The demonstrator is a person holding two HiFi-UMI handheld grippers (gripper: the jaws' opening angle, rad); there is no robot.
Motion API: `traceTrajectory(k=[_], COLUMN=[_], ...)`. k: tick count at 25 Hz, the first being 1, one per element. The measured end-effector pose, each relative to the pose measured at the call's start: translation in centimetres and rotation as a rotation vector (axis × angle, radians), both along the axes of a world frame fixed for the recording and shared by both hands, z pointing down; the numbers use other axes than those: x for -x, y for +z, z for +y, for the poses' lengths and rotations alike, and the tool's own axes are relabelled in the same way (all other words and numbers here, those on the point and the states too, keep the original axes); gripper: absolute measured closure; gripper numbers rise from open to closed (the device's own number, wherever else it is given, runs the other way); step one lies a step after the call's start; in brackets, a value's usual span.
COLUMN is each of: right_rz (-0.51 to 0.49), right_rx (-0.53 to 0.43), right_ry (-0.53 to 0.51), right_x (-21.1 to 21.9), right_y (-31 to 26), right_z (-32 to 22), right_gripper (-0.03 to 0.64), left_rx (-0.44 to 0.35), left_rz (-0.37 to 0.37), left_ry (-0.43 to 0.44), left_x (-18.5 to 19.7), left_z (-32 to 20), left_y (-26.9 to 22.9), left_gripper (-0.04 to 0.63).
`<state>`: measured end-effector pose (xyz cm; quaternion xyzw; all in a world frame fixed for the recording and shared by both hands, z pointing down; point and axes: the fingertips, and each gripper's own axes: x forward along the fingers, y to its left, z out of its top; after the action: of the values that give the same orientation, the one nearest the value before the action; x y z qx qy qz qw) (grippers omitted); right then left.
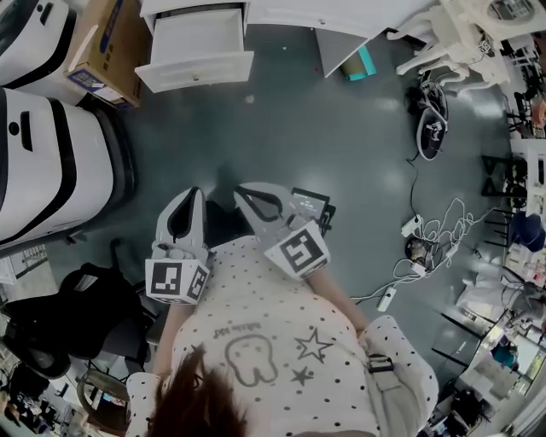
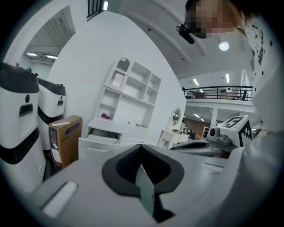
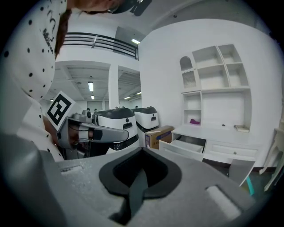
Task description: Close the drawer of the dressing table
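The head view looks steeply down from above the person onto the floor. The white desk with its open drawer stands at the far edge of the floor, well away. The left gripper view rides on the left gripper and faces almost level along its jaws toward that distant desk. The right gripper view does the same from the right gripper. All three views share the desk, the drawer and the cardboard box. Each gripper view also catches the other gripper at its side.

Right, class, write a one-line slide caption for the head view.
Shut and empty, the left claw and right claw hover short of the open drawer of the dressing table.
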<state>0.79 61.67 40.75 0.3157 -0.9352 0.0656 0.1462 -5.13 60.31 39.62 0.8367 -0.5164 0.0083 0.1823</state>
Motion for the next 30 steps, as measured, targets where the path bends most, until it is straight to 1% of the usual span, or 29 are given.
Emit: traceTrajectory(k=[2, 5, 7, 10, 12, 17, 22, 27, 30], right_rz=[0.002, 0.039, 0.073, 0.164, 0.192, 0.175, 0.164, 0.143, 0.137], right_rx=[0.014, 0.036, 0.009, -0.023, -0.033, -0.048, -0.062, -0.058, -0.042], right_ry=[-0.024, -0.051, -0.088, -0.157, -0.172, -0.104, -0.072, -0.042, -0.029], right_x=[0.6, 1.8, 3.0, 5.0, 6.3, 8.5, 10.0, 11.0, 11.5], right_y=[0.3, 0.6, 1.2, 1.5, 0.9, -0.6, -1.1, -1.3, -1.0], right_z=[-0.4, -1.0, -1.0, -0.8, -1.6, -4.8, -7.1, -8.9, -9.5], right_gripper=[0.621, 0.623, 0.623, 0.623, 0.621, 0.623, 0.623, 0.623, 0.623], left_rx=[0.006, 0.026, 0.031, 0.021, 0.005, -0.038, -0.082, -0.097, -0.094], left_rz=[0.014, 0.032, 0.035, 0.040, 0.039, 0.034, -0.010, -0.037, -0.041], left_ry=[-0.012, -0.017, -0.018, -0.019, -0.011, 0.038, 0.096, 0.126, 0.136], left_x=[0.4, 1.1, 1.6, 2.3, 3.1, 5.4, 6.1, 6.9, 7.4], left_z=[-0.6, -1.5, -2.1, -3.6, -5.0, -7.9, -9.9, -11.4, -12.0], left_y=[-0.2, -0.2, 0.0, -0.2, -0.8, -2.8, -3.9, -4.1, -3.8], left_gripper=[0.604, 0.603, 0.601, 0.600, 0.600, 0.600, 0.600, 0.600, 0.600])
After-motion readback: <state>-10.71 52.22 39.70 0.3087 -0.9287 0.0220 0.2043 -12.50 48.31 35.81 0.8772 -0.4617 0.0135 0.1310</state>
